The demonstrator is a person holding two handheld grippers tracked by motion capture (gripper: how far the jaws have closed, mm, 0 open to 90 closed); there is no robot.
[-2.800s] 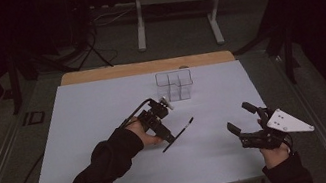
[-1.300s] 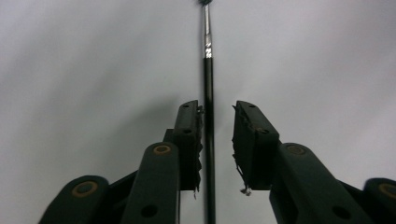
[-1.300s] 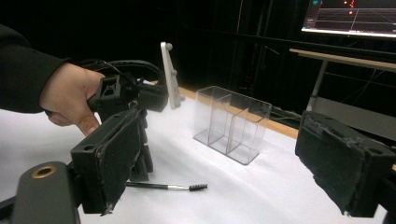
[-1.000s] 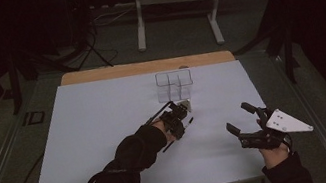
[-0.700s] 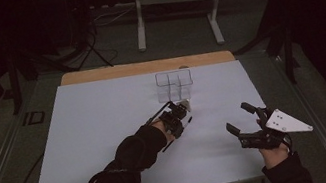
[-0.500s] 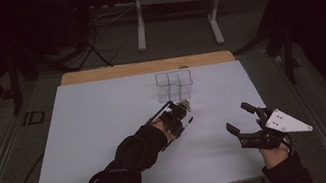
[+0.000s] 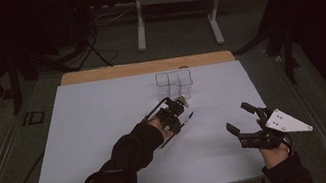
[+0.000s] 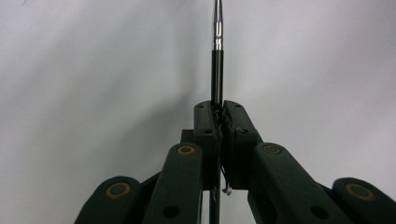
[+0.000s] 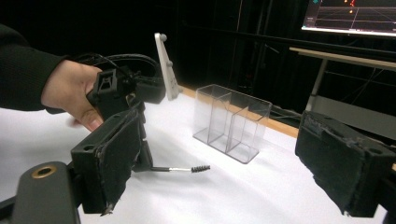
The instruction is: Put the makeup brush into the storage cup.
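Two grippers: left gripper [image 8: 218, 109] jaws clamp a mascara wand [image 8: 217, 56]; right gripper [image 9: 224, 158] jaws gape empty.

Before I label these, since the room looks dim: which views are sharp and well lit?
High view: dark surroundings, only the white table lit. Left gripper view: the wand is sharp against even grey. Right gripper view: near jaws soft, clear organizer crisp.
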